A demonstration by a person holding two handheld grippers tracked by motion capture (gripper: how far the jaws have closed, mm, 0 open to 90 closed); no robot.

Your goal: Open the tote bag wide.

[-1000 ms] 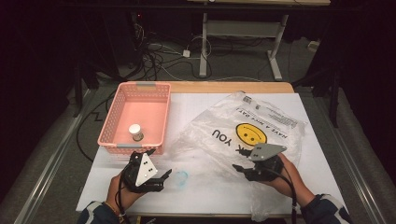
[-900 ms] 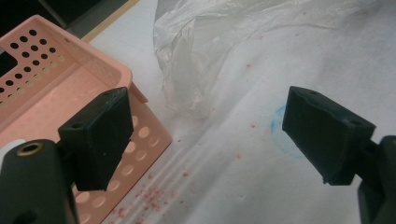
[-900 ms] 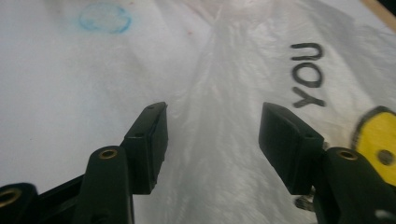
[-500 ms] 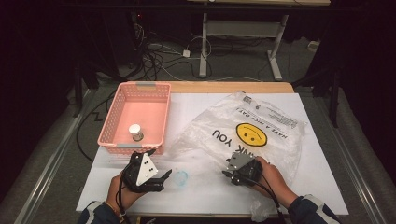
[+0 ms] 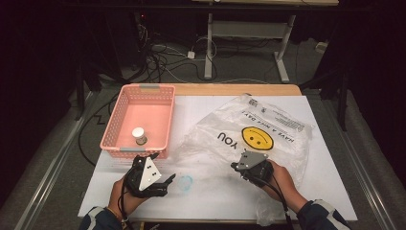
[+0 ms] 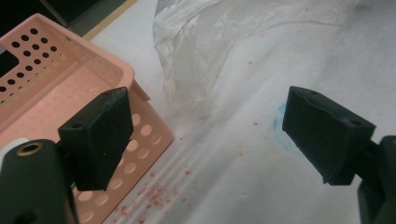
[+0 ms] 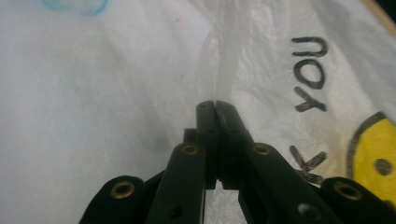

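Down at the near edge of the white table (image 5: 330, 191), the right gripper (image 7: 215, 103) has just been closing, and its 2 black jaws now meet on a fold of the clear plastic bag with the yellow smiley face (image 5: 268, 125), which lies flat right of the pink perforated plastic basket (image 5: 125, 106). Meanwhile the left gripper (image 6: 205, 135) hovers beside that basket, jaws wide apart, nothing between them.
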